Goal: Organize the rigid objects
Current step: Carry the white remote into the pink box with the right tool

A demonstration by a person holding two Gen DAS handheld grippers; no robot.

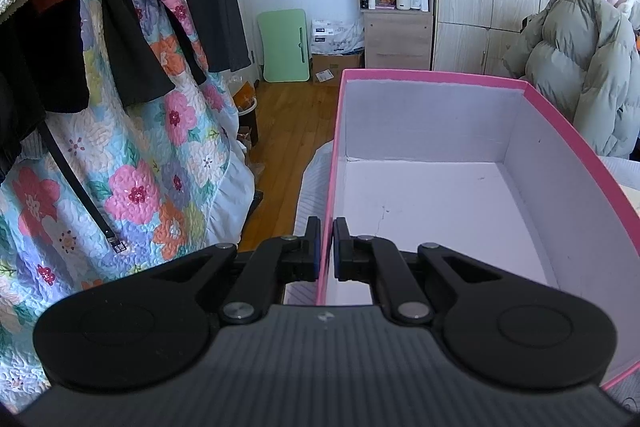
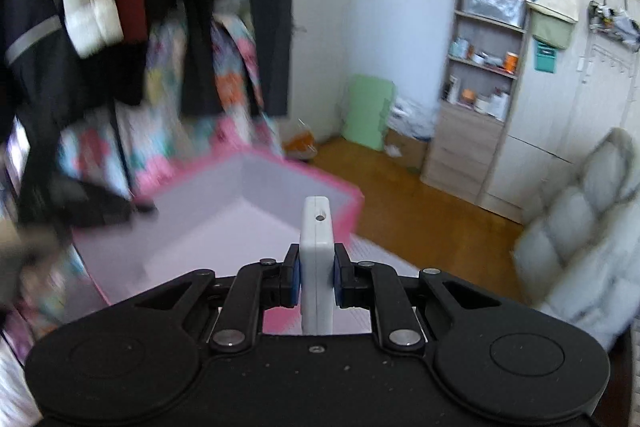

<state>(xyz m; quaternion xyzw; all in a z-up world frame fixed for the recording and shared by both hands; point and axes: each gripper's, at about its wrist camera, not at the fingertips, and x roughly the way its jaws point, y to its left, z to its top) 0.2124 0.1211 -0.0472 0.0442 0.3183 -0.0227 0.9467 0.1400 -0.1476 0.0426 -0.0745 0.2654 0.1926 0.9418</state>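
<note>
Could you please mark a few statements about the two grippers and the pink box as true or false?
1. The left gripper is clamped on the side wall of the pink box. True.
2. The box already holds several items. False: its visible interior is bare.
3. The right gripper is open. False: it grips a white flat device.
4. The device stands on edge between the pads. True.

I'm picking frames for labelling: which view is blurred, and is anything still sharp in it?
Left wrist view: sharp throughout, only fisheye bending of the pink box rim. Right wrist view: motion blur smears clothes and box, yet the right claw and white device stay crisp.
</note>
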